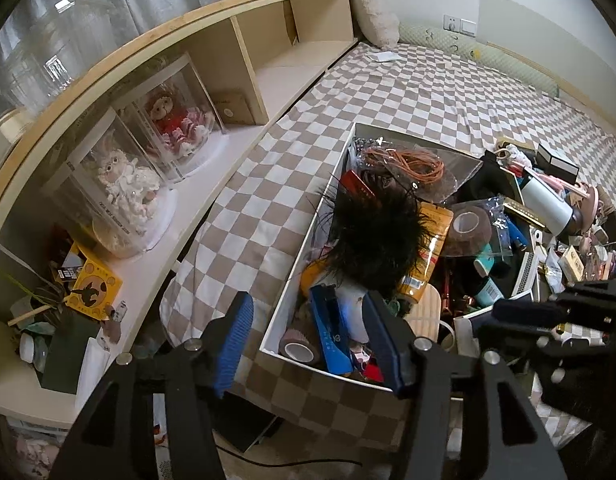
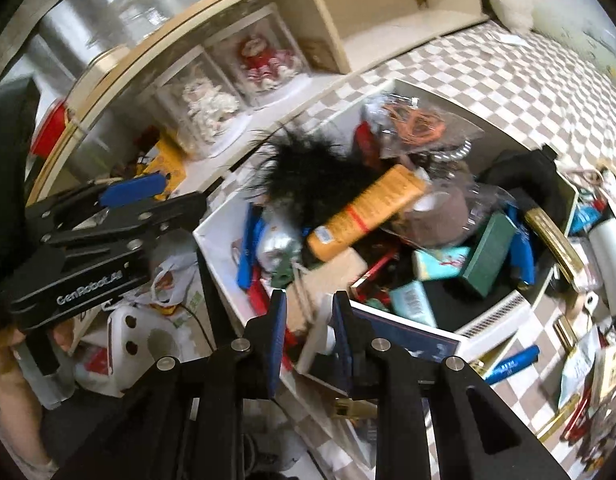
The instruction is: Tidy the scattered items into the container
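Checkered bedding in beige and white carries the white container [image 1: 304, 264], a long open box lying on the bed with its long axis running away from both cameras, already heaped with clutter: a black feathery piece [image 1: 380, 232] on top, an orange pouch [image 2: 368, 210] slanting across the pile, a brown tape roll [image 1: 466, 226], orange cord in clear wrap [image 1: 412, 162] at the far end. More scattered items [image 1: 568, 216], among them a white cylinder and small boxes, lie on the bedding past the box's right side, and a blue tube [image 2: 512, 364] rests on the checks just outside the near right corner. Straddling the box's near left corner, the left gripper [image 1: 308, 334] has its 2 blue pads well apart with nothing pressed between them, 1 pad over the bedding and 1 over the contents. Over the box's near end, the right gripper [image 2: 310, 332] shows its pads drawn close together with only a narrow gap; whether they pinch the pale tag or cord behind them cannot be told through the blur. Judged from this layout, the loose pile lies to the right of both tools, so the right hand is the nearer one for the next pick, while the box sits directly ahead of each for a drop. A wooden shelf [image 1: 244, 40] with 2 cased dolls [image 1: 124, 176] borders the bed on the left.
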Demonstrator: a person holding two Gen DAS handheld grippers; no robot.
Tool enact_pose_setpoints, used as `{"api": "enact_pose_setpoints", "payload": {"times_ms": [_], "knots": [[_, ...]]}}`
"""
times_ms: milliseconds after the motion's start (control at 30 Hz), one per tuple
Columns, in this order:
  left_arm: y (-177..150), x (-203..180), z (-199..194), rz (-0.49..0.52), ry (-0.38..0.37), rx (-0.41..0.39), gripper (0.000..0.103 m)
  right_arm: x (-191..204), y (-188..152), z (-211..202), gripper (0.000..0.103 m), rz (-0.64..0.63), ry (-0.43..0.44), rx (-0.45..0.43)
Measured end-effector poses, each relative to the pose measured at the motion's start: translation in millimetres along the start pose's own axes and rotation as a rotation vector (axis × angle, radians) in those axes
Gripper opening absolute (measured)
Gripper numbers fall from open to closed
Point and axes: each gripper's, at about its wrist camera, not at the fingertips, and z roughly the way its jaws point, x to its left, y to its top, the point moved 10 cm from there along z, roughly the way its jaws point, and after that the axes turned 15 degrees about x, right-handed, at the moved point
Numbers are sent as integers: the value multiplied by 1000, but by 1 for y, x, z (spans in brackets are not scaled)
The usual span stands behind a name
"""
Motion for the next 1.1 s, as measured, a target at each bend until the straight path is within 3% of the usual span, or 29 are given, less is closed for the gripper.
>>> {"api": "enact_pose_setpoints", "payload": {"times_ms": [67, 100, 167, 200, 400, 1100], "knots": [[0, -2, 1, 1, -4, 2, 75, -8, 0, -2, 24, 24, -7, -7], [0, -4, 1, 1, -7, 3, 83, -12, 0, -4, 32, 32, -13, -16], [0, -5, 2, 1, -6, 2, 89, -19, 2, -9, 94, 57, -30, -42], [0, -7, 3, 4, -4, 4, 92, -23, 2, -12, 97, 67, -40, -57], [1, -14, 5, 15, 6, 14, 100, -36, 6, -28, 103, 90, -72, -129], [15, -63, -4, 53, -66, -11, 101, -83, -16, -53, 103, 162, -194, -147]]}}
